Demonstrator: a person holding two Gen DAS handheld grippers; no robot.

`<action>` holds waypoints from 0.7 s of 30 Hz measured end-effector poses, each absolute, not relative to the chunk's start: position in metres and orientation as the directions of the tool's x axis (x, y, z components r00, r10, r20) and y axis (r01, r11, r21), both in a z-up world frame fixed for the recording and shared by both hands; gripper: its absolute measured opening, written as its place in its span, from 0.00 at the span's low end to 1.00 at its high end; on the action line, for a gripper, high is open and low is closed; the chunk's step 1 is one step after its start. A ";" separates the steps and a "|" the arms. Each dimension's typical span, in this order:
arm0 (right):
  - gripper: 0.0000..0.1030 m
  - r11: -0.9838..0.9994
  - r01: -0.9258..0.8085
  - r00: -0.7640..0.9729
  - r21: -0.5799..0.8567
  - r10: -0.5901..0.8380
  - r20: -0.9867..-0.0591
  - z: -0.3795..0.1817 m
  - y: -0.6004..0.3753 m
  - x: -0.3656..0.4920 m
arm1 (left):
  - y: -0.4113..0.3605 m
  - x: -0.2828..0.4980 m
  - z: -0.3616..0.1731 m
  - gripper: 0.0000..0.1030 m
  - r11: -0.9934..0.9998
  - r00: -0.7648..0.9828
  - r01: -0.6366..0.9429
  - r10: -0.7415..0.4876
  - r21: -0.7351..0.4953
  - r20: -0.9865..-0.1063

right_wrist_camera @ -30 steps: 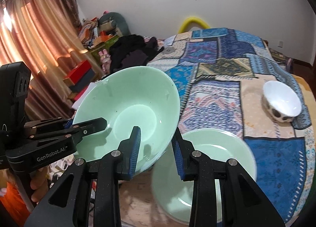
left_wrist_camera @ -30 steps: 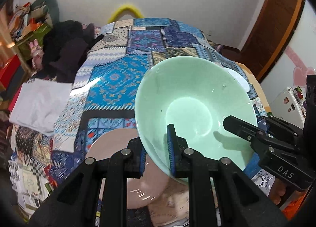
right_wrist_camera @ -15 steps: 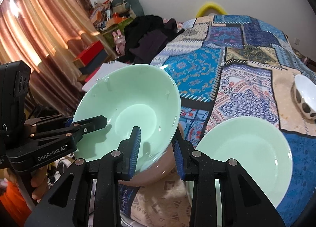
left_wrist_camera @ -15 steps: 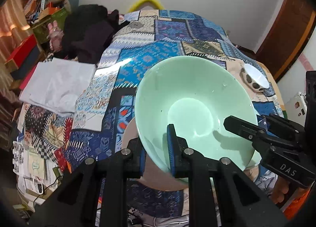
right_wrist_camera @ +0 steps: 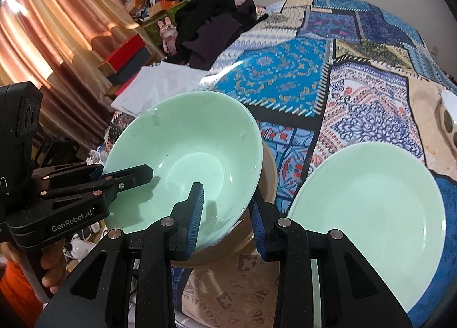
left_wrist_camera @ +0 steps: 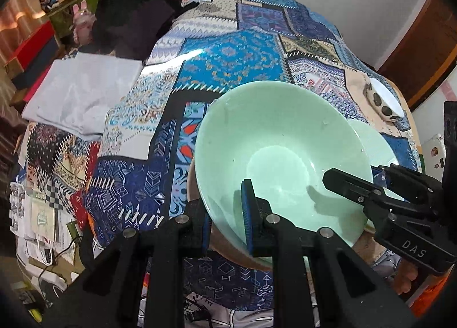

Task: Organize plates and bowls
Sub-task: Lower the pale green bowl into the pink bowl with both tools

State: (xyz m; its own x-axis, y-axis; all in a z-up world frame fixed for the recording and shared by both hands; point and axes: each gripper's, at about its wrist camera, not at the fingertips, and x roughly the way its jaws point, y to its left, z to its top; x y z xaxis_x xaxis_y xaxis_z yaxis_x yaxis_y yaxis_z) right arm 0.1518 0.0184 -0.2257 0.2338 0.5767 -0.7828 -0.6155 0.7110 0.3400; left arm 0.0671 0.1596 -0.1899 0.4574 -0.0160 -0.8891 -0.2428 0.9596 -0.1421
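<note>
A large pale green bowl (left_wrist_camera: 282, 145) (right_wrist_camera: 185, 151) hangs between both grippers just above a pinkish-brown plate (right_wrist_camera: 268, 173) (left_wrist_camera: 191, 179). My left gripper (left_wrist_camera: 227, 213) is shut on the bowl's near rim, one pad inside and one outside. From the opposite side my right gripper (right_wrist_camera: 227, 213) is shut on the rim in the same way. Each gripper shows in the other's view, the right one (left_wrist_camera: 380, 185) and the left one (right_wrist_camera: 100, 178). A flat pale green plate (right_wrist_camera: 368, 211) lies to the right on the patchwork cloth.
A small white bowl with dark spots (left_wrist_camera: 384, 101) (right_wrist_camera: 448, 116) sits at the far right. A white folded cloth (left_wrist_camera: 82, 94), dark clothes (right_wrist_camera: 214, 28) and boxes lie at the left. Papers and cables (left_wrist_camera: 42, 219) sit below the near-left edge. A hand (right_wrist_camera: 52, 268) grips the left handle.
Both grippers have come down and toward the left with the green bowl, which now hovers over the pinkish-brown plate. The green plate has slid to the right in the right wrist view.
</note>
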 end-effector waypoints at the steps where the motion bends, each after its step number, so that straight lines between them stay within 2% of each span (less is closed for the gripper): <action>1: 0.28 0.711 -0.615 0.230 0.341 0.576 -0.785 -0.227 0.019 0.152 | 0.160 0.067 -0.193 0.18 0.959 0.451 -0.244 -0.016 -0.141 -0.892; 21: 0.31 0.714 -0.610 0.220 0.343 0.569 -0.792 -0.231 0.017 0.156 | 0.163 0.073 -0.216 0.18 0.954 0.405 -0.256 -0.040 -0.155 -0.913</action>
State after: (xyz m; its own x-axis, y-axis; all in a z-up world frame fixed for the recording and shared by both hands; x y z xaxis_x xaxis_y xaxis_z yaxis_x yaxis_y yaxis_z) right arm 0.1557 0.0167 -0.2308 0.2203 0.5691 -0.7922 -0.6105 0.7139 0.3431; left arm 0.0729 0.1630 -0.2163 0.4052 -0.0395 -0.9134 -0.2557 0.9543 -0.1547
